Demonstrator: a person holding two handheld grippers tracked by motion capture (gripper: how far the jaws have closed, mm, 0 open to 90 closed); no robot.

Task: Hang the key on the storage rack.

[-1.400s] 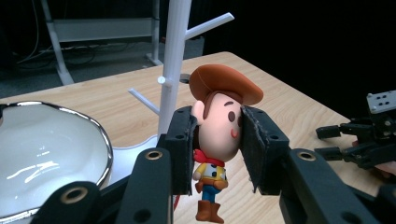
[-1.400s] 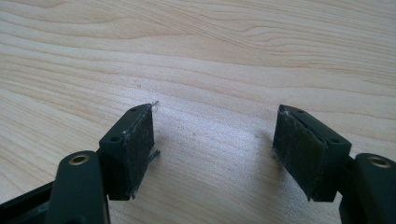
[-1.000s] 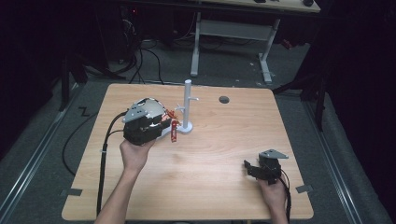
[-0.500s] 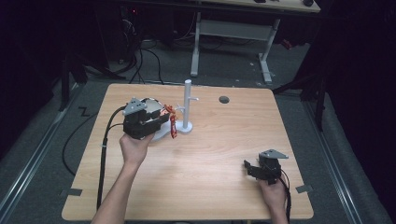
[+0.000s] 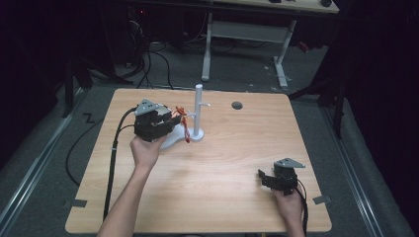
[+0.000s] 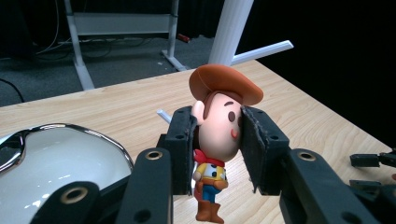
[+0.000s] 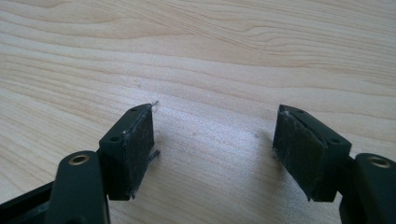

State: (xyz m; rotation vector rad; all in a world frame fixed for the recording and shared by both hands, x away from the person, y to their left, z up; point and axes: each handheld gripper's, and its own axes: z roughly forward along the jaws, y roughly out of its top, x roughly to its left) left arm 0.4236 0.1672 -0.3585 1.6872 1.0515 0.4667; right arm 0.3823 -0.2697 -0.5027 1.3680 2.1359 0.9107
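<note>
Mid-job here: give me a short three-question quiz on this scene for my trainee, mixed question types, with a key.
1. True or false: the left gripper has its fingers pressed on the head of the cowboy figurine.
2. Multiple choice: the right gripper is A) shut on a ring, B) open above bare wood of the table, C) clamped on the white stand.
3. Fill in: in the high view, the white stand with its side pegs rises just to the ____ of the left gripper.

Key: 1 true. 2 B. 3 right.
</note>
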